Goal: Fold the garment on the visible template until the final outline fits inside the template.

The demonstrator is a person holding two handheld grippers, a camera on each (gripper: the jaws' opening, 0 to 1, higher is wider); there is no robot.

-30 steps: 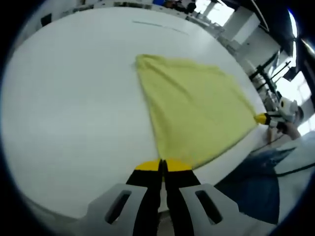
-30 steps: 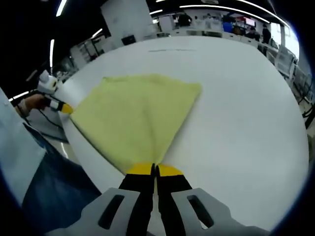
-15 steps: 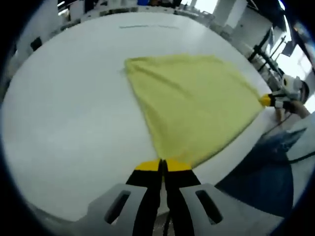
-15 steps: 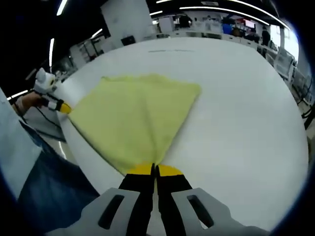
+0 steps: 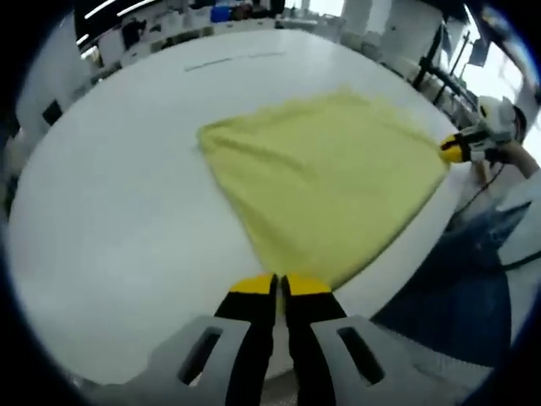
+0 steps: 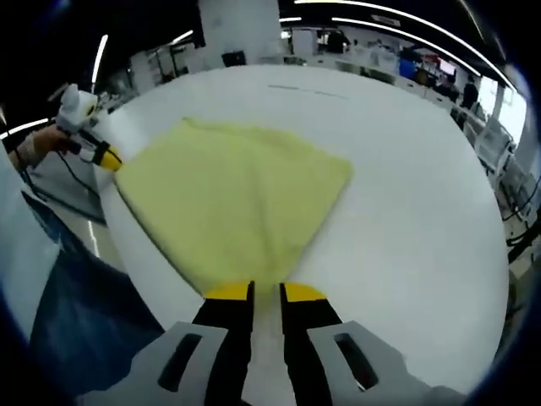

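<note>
**Both near corners pinched, cloth spread on the tabletop**

Your left tongs point(image 5: 280, 286) are nearly shut on the near corner of the yellow garment point(image 5: 325, 182), and your right tongs point(image 6: 265, 292) sit at the opposite near corner with a narrow gap between the jaws; whether they grip cloth there is hard to tell. The garment lies flat on the white tabletop point(image 5: 110, 194), close to the edge nearest you. Holding two corners of one edge likely keeps that edge taut, so you can carry it over evenly. No template outline is clear enough to identify.
</note>
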